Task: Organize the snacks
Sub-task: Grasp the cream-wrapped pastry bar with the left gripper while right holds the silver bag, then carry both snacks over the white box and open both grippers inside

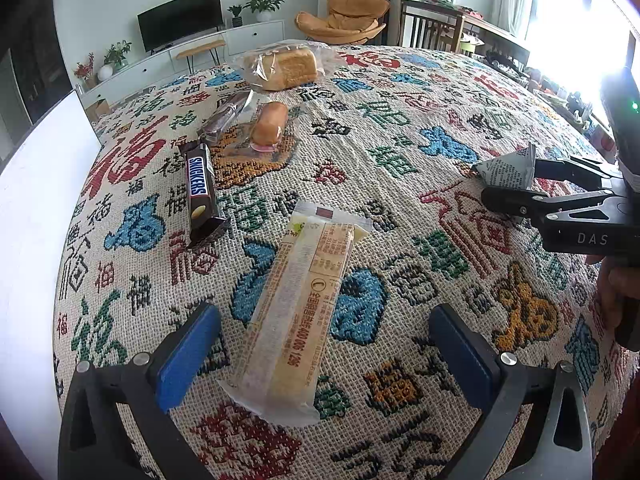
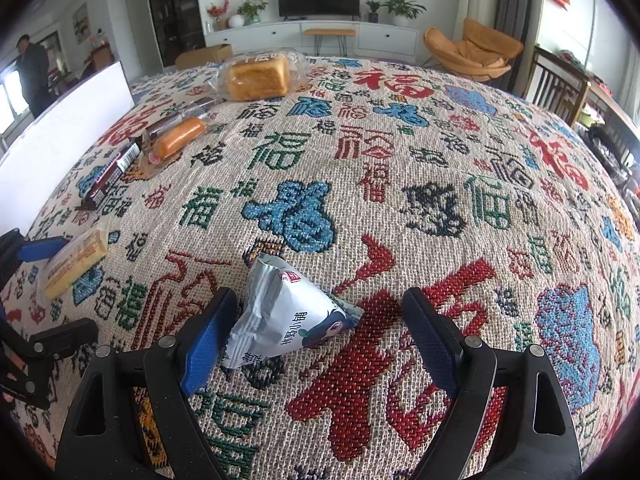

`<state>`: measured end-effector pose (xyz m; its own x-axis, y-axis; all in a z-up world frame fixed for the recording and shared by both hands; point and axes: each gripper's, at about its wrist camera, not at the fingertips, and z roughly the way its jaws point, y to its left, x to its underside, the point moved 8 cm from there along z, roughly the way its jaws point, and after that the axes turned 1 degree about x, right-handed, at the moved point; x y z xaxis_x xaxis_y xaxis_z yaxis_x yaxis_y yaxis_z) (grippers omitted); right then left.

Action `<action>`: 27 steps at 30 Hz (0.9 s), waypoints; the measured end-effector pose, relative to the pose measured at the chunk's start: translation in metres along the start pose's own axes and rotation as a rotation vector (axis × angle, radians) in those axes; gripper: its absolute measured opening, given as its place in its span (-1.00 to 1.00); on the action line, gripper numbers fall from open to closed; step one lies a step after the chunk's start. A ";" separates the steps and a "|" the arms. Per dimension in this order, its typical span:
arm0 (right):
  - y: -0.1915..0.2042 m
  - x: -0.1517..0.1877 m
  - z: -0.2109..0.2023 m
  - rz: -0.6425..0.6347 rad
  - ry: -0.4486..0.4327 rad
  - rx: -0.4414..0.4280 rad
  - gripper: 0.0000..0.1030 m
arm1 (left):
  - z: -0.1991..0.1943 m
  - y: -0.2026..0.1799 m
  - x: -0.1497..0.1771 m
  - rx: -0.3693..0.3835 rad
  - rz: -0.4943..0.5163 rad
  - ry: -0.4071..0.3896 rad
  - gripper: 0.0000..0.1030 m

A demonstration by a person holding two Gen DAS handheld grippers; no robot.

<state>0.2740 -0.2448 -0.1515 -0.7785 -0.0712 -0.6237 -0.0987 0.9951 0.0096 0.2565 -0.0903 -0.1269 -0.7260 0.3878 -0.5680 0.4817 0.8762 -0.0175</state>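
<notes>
- Blue ribbed pads tip both black grippers; the left gripper (image 1: 324, 356) stands wide open, and a long yellow cake bar (image 1: 298, 320) in a clear printed wrapper lies between the fingers, touching neither.
- Right gripper (image 2: 320, 340) is open too; a glossy white pyramid pouch (image 2: 284, 316) sits between its fingers, resting against the 9 o'clock pad (image 2: 206, 344), apart from the other.
- From the left wrist, a brown Snickers (image 1: 202, 192) lies at 11 o'clock of the bar.
- Beyond it, at 12 o'clock, a dark wafer pack (image 1: 226, 114) and a small oval bun (image 1: 270, 124) lie side by side in clear film.
- Farthest, a bagged square loaf (image 1: 286, 66).
- All rest on a coarse woven cloth (image 1: 400, 208) with coloured characters.
</notes>
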 end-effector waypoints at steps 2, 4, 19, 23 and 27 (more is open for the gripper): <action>0.000 0.000 0.000 0.001 0.000 -0.001 0.68 | 0.000 0.000 0.000 0.000 0.000 0.000 1.00; 0.000 0.000 0.000 0.001 0.000 -0.002 0.69 | -0.001 0.001 0.000 0.000 -0.001 0.002 1.00; -0.021 0.000 -0.027 -0.141 0.190 -0.152 0.77 | -0.009 0.005 0.002 0.038 0.046 0.159 0.52; -0.006 -0.008 -0.020 -0.090 0.248 -0.218 0.77 | -0.010 -0.003 -0.005 0.029 0.023 0.127 -0.45; 0.011 -0.007 -0.006 -0.071 0.276 -0.205 -0.27 | -0.022 0.007 0.000 0.055 -0.102 0.111 -0.44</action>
<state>0.2744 -0.2340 -0.1421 -0.9007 -0.1831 -0.3941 -0.2590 0.9544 0.1485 0.2494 -0.0775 -0.1083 -0.8209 0.3297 -0.4664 0.4265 0.8969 -0.1167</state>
